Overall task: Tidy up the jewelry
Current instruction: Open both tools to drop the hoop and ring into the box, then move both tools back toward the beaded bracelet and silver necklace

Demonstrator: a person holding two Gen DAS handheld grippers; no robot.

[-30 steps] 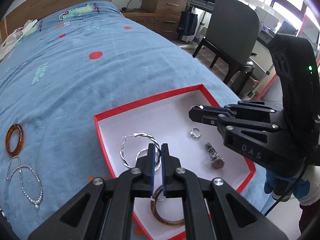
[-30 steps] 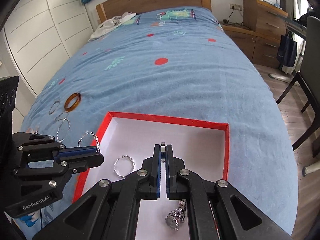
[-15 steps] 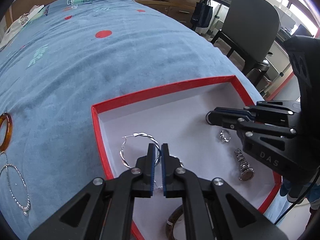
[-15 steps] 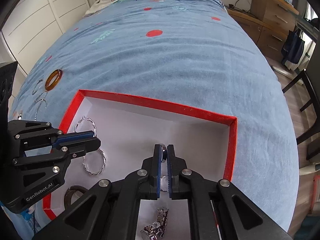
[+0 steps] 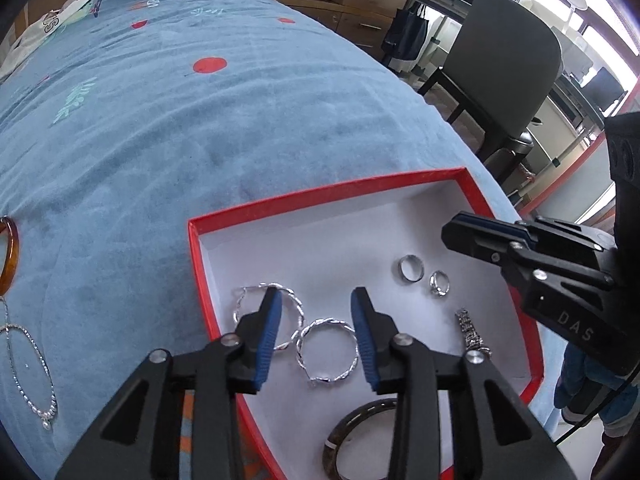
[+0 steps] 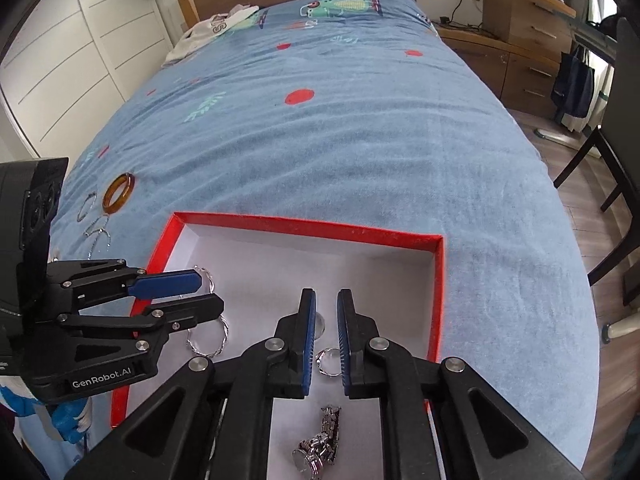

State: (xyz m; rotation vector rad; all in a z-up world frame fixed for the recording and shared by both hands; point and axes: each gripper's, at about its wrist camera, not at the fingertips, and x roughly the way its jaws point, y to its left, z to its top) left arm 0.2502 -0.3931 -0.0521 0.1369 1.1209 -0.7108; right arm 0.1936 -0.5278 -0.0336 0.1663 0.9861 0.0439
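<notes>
Bedroom, blue patterned bedspread (image 6: 340,140) serving as work surface; wooden headboard and drawers behind, a dark chair (image 5: 508,60) alongside.

Item: red-rimmed box (image 5: 320,196), white floor, near the bed's foot. Contents: two twisted silver hoops (image 5: 328,350), two small silver rings (image 5: 412,268), a metal watch (image 6: 320,440), a dark bangle (image 5: 360,432).

Item: my left jaws (image 5: 316,336), which have just been opening; they stand wide with nothing pressed, the nearer hoop lying on the box floor between them.

Item: my right jaws (image 6: 326,336), opened only a narrow gap and empty, over the rings, with one small ring (image 6: 330,362) below between the tips.

Outstanding, on the bedspread left of the box: an amber bangle (image 6: 118,193), a thin silver ring beside it, a beaded chain (image 5: 28,360).

Handling note, my judgement: both deposits look made. I should lift straight up so no pad drags a hoop, then carry the left jaws to the amber bangle and grip across its band.
</notes>
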